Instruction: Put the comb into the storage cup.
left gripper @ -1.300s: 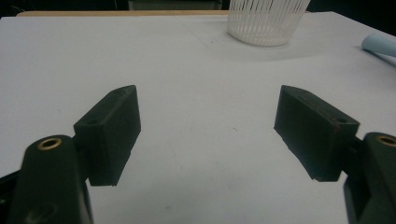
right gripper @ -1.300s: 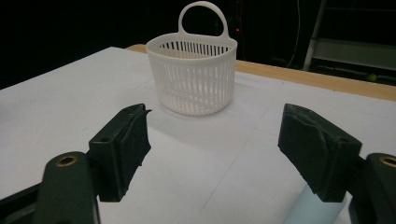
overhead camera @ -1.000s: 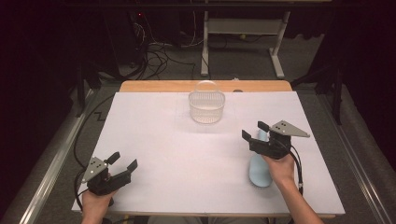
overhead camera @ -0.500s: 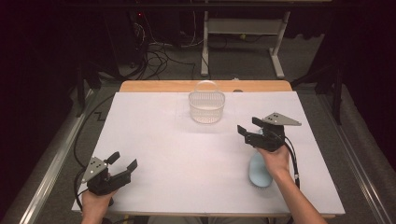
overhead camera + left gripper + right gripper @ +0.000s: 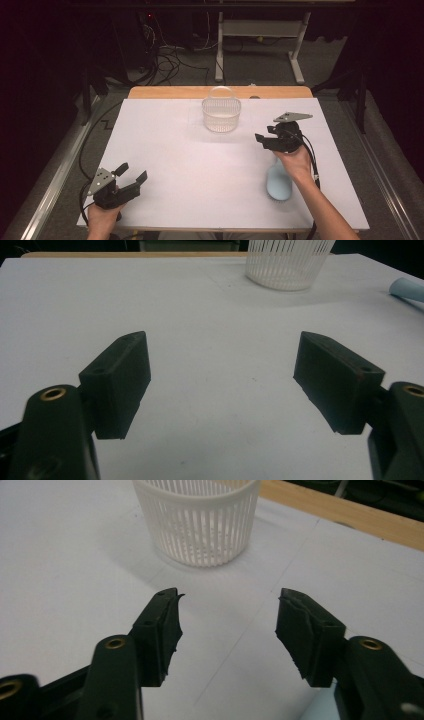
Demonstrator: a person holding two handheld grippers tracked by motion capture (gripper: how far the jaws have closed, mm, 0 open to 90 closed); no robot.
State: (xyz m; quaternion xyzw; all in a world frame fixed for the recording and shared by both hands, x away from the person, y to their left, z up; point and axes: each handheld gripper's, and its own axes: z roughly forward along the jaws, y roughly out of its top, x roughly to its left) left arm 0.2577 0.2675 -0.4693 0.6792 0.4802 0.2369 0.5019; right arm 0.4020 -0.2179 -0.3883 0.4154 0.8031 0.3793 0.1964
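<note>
Nearest the front edge of the counter (image 5: 165, 155), at its left corner, the left hand-held gripper (image 5: 131, 178) rests low over the white surface with its jaws spread wide and nothing between them. It looks parked there, out of the way, aimed loosely toward the far middle, so it can wait without crowding the work on the other side.

By the front right part of the counter lies a pale blue object (image 5: 279, 183), flat on the surface, partly under the person's right hand (image 5: 294, 159). What it is cannot be told; it may be a brush or bottle.

Just beyond it, the right hand-held gripper (image 5: 264, 141) is held above the counter, jaws wide and empty, pointing toward the white slatted basket (image 5: 220, 114). Its own camera frames that basket straight ahead, which suggests a line-up for approach.

The basket stands upright near the middle of the far edge, well apart from both grippers, handle raised, apparently as a receptacle.
</note>
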